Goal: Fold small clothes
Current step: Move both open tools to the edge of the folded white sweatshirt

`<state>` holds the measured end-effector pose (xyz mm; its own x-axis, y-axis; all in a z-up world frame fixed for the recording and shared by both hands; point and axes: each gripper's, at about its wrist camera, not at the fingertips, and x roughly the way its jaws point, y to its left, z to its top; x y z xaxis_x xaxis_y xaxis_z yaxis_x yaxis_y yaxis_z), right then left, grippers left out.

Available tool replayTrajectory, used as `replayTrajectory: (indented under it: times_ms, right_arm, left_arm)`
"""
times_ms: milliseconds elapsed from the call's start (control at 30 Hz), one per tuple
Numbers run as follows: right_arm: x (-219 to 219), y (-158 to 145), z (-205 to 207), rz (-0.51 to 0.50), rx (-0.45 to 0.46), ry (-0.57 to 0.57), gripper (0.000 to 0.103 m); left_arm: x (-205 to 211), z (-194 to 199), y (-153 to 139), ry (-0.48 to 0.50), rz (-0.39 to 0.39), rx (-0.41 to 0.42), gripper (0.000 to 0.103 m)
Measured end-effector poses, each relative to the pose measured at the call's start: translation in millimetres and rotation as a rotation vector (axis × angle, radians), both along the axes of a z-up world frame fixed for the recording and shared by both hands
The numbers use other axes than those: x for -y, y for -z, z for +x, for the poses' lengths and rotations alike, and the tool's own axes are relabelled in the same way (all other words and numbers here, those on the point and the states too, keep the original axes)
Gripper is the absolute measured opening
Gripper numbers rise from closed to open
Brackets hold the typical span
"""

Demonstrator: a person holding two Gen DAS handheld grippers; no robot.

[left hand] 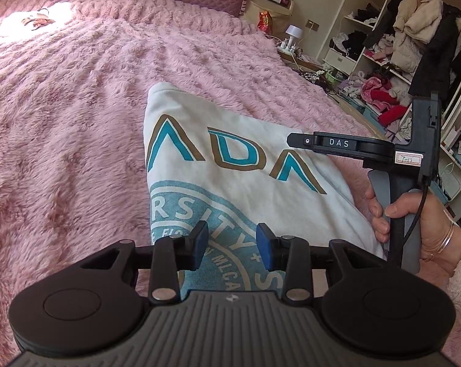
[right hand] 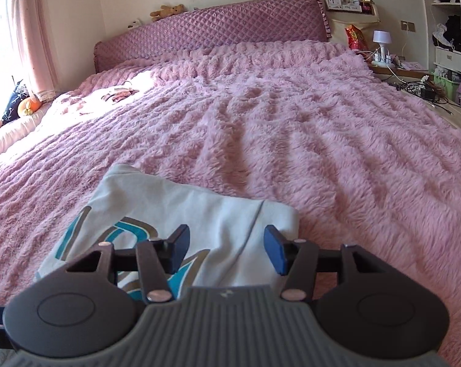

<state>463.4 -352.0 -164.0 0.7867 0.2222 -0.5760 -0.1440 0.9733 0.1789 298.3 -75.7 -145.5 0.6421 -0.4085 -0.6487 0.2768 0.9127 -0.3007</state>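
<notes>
Shirt: white shirt with teal and tan lettering, folded, lying on the pink blanket directly under and ahead of both tools.
Left gripper: jaws apart, nothing between them, over the round print.
Right gripper: jaws apart, empty, over the shirt's near edge; seen from the left, its tip is beside the lettering.
</notes>
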Motion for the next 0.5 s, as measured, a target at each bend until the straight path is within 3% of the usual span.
replayTrajectory:
  times_ms: [100,200,300,500]
  right_arm:
    - [12,15,12,0.022,-0.057,0.050,0.051]
    - [18,20,15,0.029,-0.074,0.089,0.058]
    - [24,16,9,0.048,-0.074,0.100,0.057]
    - [27,-25,-49,0.127,0.053,0.019,0.057]
  left_arm:
    - [1,1,2,-0.001,0.000,-0.009,0.043]
    - [2,2,2,-0.005,0.005,-0.019,0.043]
    - [4,3,0,-0.004,0.020,-0.021,0.043]
    - [8,-1,-12,-0.023,0.031,-0.020,0.043]
